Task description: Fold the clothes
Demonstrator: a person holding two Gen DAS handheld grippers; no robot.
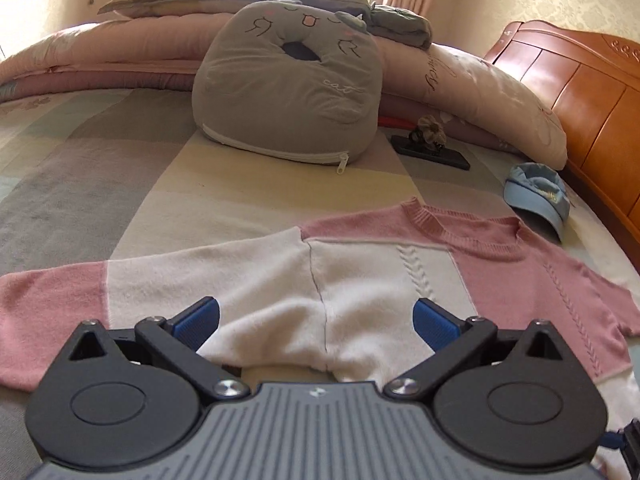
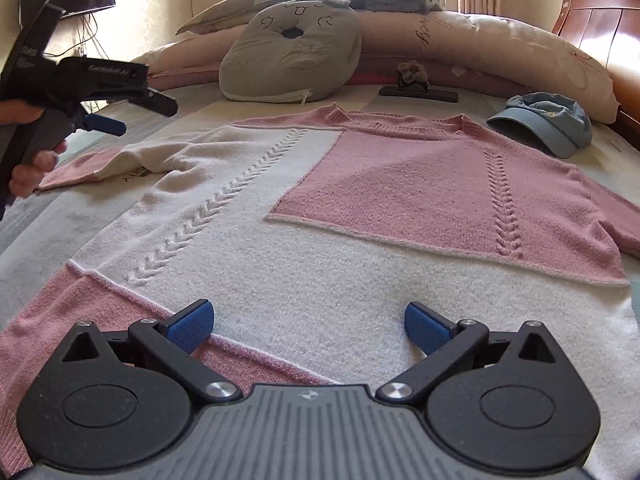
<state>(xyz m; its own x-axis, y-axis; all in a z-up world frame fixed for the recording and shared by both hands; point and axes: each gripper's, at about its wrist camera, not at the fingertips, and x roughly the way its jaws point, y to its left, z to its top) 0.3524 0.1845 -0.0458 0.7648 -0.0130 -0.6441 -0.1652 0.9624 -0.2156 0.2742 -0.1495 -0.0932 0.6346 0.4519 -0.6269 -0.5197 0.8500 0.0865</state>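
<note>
The right tongs (image 2: 308,326) hang low over the hem end of the sweater (image 2: 320,264), blue pads spread wide with nothing between them. Under them lies white knit, and a pink panel runs off toward the lower left corner. The left tongs (image 1: 316,322) are likewise released, pads well apart, poised just above a bunched white fold where the sleeve meets the body; whether the pads touch the cloth I cannot tell. In the right wrist view the left tongs (image 2: 106,124) appear side-on at the left edge, held by a hand (image 2: 30,168) above the sweater's left sleeve.

The sweater lies front up and mostly flat on the bed (image 1: 80,184), pink and white blocks with two raised cable stripes running lengthwise. Its collar points away from the tongs. The left sleeve stretches sideways, white near the shoulder and pink at the cuff, with some rumpling by the armpit. The right sleeve is pink and runs out of frame.

Just past the right shoulder sits a blue cap (image 2: 548,122), near but apart from the knit. Beyond the collar rests a dark flat slab (image 2: 418,94) with a small brownish clump on top. Left of it stands a grey cat cushion (image 2: 292,56), leaning on a rolled pink quilt (image 2: 480,46). A wooden headboard (image 1: 580,92) rises at far right.
</note>
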